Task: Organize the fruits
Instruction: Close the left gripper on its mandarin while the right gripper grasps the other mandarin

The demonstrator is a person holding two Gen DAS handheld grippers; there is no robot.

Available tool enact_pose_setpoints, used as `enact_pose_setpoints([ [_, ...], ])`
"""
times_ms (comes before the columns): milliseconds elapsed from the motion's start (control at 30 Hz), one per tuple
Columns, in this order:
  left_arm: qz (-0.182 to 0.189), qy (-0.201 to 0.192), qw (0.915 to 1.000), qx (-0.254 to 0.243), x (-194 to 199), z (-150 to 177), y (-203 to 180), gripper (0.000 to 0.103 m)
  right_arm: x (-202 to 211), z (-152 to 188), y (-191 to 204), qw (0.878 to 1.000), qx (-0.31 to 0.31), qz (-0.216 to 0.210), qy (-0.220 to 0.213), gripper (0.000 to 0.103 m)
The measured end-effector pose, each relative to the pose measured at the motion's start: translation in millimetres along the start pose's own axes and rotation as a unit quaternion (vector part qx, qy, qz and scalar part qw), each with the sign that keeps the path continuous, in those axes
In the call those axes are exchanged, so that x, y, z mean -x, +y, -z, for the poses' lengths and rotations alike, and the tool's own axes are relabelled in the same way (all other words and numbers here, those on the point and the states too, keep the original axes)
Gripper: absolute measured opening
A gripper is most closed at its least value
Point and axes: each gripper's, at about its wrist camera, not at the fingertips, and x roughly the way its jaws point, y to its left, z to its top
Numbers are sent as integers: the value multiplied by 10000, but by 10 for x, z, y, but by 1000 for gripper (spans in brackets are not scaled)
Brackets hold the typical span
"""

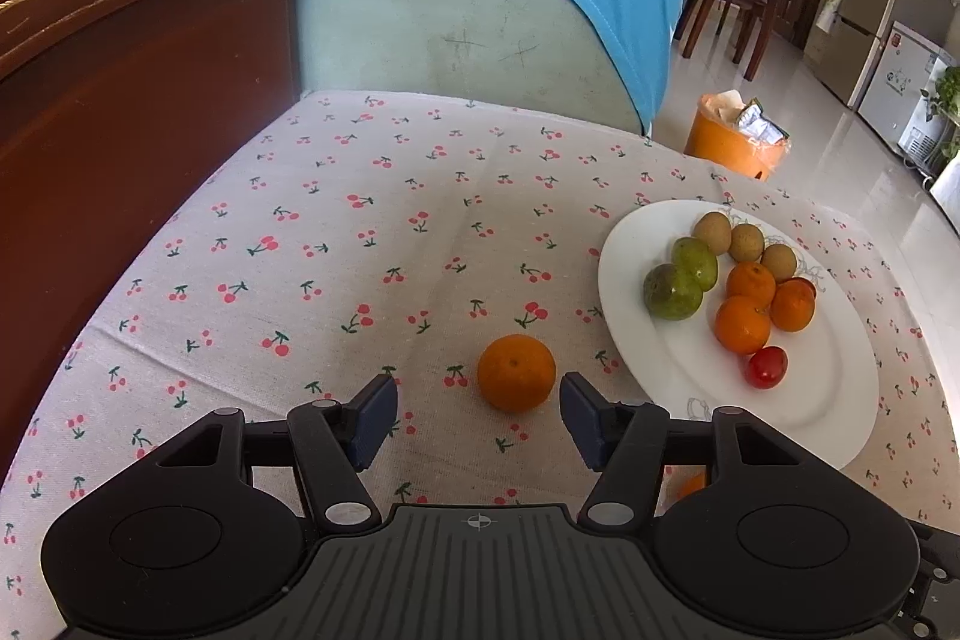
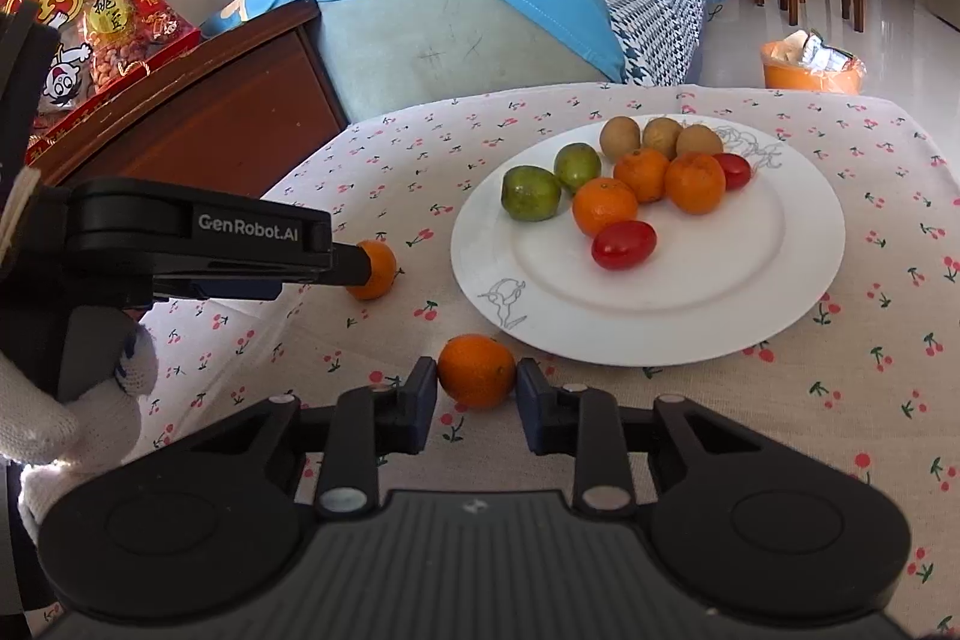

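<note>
Your right gripper (image 2: pixel 477 394) clamps a round orange mandarin (image 2: pixel 476 370), no long axis, beside the white plate (image 2: pixel 660 316); your left gripper (image 1: pixel 478 409) stands apart around another mandarin (image 1: pixel 516 372) on the counter (image 1: pixel 300 280)

bare cloth (image 1: pixel 372 244) left of the plate (image 1: pixel 672 358); fruit crowds its far half.

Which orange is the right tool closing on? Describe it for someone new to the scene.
Start at the white plate on the cherry-print cloth. Just off its near rim sits a lone orange, between the right tool fingers. The other loose orange lies farther left, by the left tool.
</note>
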Motion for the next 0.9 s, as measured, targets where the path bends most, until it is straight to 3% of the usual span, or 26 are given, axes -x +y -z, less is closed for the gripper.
enact_pose_setpoints([
  [267,136,-11,9999,-64,-115,-11,-74,53,24,11,-21,10000,18,-29,23,29],
  [667,74,25,9998,-168,-234,5,-133,52,28,6,-44,10000,1,-59,41,29],
  [800,44,-11,9996,-262,-237,14,-138,34,29,7,-39,10000,4,-58,50,29],
  [900,75,-15,9997,-214,-221,14,-115,29,32,6,-36,10000,-12,-61,63,29],
])
